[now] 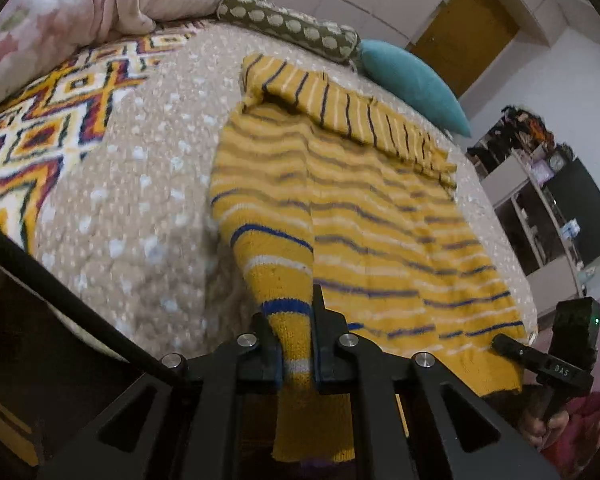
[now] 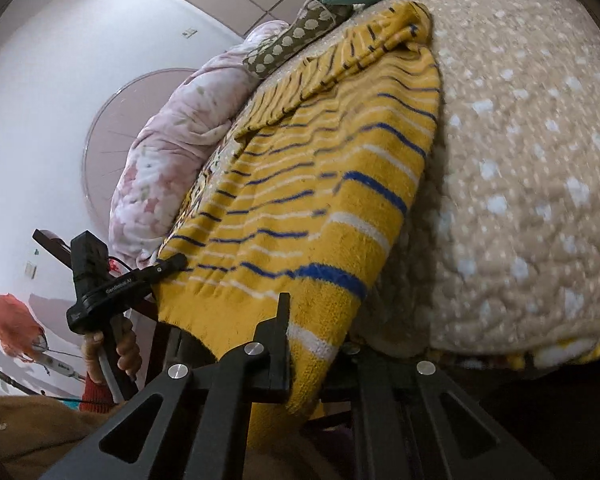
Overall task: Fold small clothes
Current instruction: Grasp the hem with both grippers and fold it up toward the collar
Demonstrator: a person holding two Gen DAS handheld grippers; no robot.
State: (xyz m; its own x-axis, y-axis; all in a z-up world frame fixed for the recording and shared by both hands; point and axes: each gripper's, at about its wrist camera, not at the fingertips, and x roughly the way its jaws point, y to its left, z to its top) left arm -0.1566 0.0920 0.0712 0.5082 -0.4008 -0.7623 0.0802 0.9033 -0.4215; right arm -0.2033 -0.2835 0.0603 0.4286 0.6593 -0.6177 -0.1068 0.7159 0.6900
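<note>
L gripper & R gripper fingers clamped on sweater hem

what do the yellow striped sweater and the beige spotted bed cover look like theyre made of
Yellow striped sweater: knitted yarn, likely wool or acrylic; ribbed rows and a fuzzy matte nap show where the left gripper clamps it. Beige spotted bed cover: soft plush or fleece by its look, with a puckered, quilted matte surface.

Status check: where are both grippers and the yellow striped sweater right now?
Left gripper and right gripper: jaws shut on the sweater's near hem corners. Sweater flat on beige bedspread, top sleeve folded across. Pillows at far edge, clear of it.
</note>
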